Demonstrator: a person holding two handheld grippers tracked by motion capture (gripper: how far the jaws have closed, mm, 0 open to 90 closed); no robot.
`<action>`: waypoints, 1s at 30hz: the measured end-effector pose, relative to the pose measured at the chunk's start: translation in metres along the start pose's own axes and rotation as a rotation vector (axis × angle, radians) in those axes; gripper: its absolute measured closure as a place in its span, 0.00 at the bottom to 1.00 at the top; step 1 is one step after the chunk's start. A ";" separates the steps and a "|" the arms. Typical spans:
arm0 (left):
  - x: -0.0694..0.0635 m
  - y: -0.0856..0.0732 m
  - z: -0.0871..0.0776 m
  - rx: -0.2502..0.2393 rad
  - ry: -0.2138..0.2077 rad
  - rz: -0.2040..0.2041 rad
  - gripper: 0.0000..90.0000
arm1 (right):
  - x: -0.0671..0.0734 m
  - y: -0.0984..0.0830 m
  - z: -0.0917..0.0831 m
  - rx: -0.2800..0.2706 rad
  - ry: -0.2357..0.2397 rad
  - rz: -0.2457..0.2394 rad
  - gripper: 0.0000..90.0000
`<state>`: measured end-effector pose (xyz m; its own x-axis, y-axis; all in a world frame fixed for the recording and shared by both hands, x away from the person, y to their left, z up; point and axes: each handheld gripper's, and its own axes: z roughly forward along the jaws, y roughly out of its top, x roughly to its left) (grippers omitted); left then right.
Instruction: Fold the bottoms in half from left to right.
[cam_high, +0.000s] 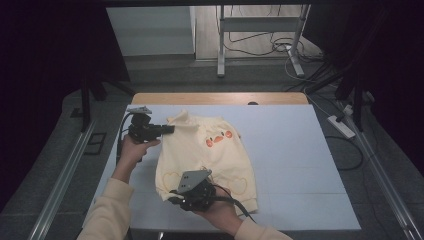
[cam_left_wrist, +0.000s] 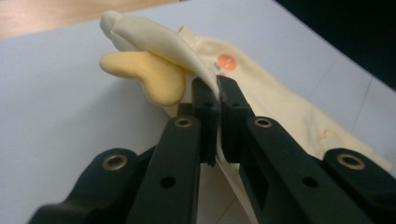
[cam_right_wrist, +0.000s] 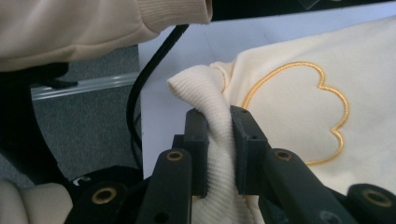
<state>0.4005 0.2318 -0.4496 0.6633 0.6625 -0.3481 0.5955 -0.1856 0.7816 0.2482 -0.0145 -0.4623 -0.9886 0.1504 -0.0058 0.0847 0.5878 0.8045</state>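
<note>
Cream sweatshirt (cam_high: 205, 157) lies mid-table on the white mat (cam_high: 300, 165), orange fruit print (cam_high: 218, 138) up. Step looks like a two-corner lift/fold. Left gripper (cam_high: 167, 129) is clamped on the collar-side edge (cam_left_wrist: 159, 42), right gripper (cam_high: 175, 197) is clamped on the ribbed hem (cam_right_wrist: 205, 93) at the near corner, by a stitched heart outline (cam_right_wrist: 299, 112). To do it well: keep both grips tight, lift together w/ even tension, don't let thin rib slip from pads. Mat is flat, wood table edge (cam_high: 220, 98) shows at far side. Room beyond: dark curtains, grey floor, stand legs (cam_high: 221, 45), cables, power strip (cam_high: 341, 126) on right.
</note>
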 end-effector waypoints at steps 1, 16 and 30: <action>0.000 0.000 0.000 0.004 0.005 0.001 0.96 | 0.000 0.000 -0.001 -0.005 0.001 0.002 0.86; -0.001 -0.005 0.017 0.033 0.026 -0.005 0.96 | -0.006 -0.010 -0.003 0.021 -0.001 0.038 0.86; -0.004 -0.003 0.028 0.032 0.016 0.001 0.96 | -0.008 -0.018 -0.012 0.032 -0.026 0.048 0.86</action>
<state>0.4083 0.2093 -0.4653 0.6566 0.6737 -0.3390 0.6094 -0.2090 0.7648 0.2531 -0.0363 -0.4697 -0.9798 0.1992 0.0163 0.1360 0.6047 0.7847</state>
